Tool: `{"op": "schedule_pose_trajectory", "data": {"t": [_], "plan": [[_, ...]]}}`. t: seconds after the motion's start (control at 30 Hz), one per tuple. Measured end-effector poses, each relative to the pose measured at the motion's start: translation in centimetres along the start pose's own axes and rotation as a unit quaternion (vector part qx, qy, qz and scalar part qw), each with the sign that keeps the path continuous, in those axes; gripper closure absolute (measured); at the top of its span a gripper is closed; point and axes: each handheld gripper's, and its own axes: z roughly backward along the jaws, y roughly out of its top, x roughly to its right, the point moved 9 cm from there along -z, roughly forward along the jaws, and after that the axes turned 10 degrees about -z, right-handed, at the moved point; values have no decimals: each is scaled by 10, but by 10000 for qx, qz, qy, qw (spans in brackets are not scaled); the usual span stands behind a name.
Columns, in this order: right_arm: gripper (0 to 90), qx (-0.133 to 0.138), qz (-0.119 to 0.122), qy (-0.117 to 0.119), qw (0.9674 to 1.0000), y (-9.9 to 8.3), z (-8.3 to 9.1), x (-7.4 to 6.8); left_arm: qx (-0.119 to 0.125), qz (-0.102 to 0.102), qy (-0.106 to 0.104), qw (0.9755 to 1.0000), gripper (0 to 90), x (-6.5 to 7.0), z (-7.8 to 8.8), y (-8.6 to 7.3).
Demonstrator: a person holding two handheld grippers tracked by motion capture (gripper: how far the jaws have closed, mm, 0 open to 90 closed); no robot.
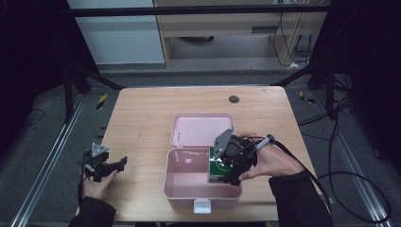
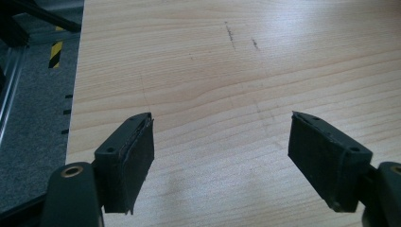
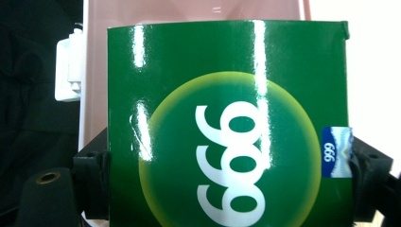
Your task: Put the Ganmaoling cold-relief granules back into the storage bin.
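Note:
A pink box [image 1: 187,177] stands open near the table's front edge, its lid [image 1: 201,129] laid back flat behind it. My right gripper [image 1: 230,163] is shut on a green carton [image 3: 227,123] printed with "999", and holds it inside the right end of the box [image 3: 97,71]. In the high view the green carton [image 1: 218,169] shows just under the gripper's grey plate. My left gripper [image 1: 106,166] rests at the table's front left, away from the box. Its jaws stand wide apart over bare wood [image 2: 222,85], open with nothing between them.
The box's white latch [image 1: 202,206] hangs over the front edge of the wooden table [image 1: 142,118]. A dark round spot [image 1: 234,99] lies at the back of the table. The table's left edge and grey floor [image 2: 33,109] run close beside my left gripper.

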Motion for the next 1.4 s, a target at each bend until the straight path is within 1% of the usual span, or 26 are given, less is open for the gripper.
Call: {"op": "schedule_pose_trajectory", "data": {"t": [0.07,0.1,0.2,0.3,0.33,0.43,0.47,0.5,0.63,0.77,0.8,0.83,0.9,1.0,1.03,1.17,1.3,1.4], "plan": [[159,-27,3,4,10000,0,-2,0,-4,-2,-2,10000,226,0,0,0],[159,-102,32,-3,9999,-2,-5,0,3,-2,-2,10000,226,0,0,0],[159,-176,45,3,9998,-3,-9,-1,3,-5,-1,10000,226,0,0,0],[160,-154,47,43,9999,-4,-12,-1,9,-5,-3,10000,226,0,0,0],[159,-139,1,71,9999,-5,-14,-1,9,-4,-2,10000,226,0,0,0],[159,-177,-21,62,9998,-9,-18,1,0,-4,2,10000,226,0,0,0],[159,-236,-18,59,9997,-11,-19,0,-7,-10,1,10000,226,0,0,0],[159,-297,32,58,9995,-12,-22,0,3,-7,0,10000,226,0,0,0],[159,-325,60,100,9994,-12,-26,-2,11,-6,-1,10000,226,0,0,0],[158,-424,100,114,9990,-14,-34,-2,7,-10,-4,10000,226,0,0,0],[158,-424,100,114,9990,-14,-34,-2,7,-10,-4,10000,226,0,0,0],[158,-345,34,166,9993,-16,-36,-2,13,-8,-2,10000,226,0,0,0],[158,-297,-2,202,9994,-17,-38,-2,12,-6,1,10000,226,0,0,0],[157,-326,-2,180,9993,-21,-42,-2,-10,-16,-1,10000,226,0,0,0],[157,-321,-46,204,9993,-22,-43,-2,-8,-17,1,10000,226,0,0,0],[156,-270,-73,239,9993,-25,-49,-1,-7,-15,1,10000,226,0,0,0],[153,-374,-30,232,9990,-27,-54,-2,-2,-15,-2,10000,226,0,0,0],[151,-440,-73,254,9987,-28,-57,-2,-8,-17,-3,10000,226,0,0,0]]}}
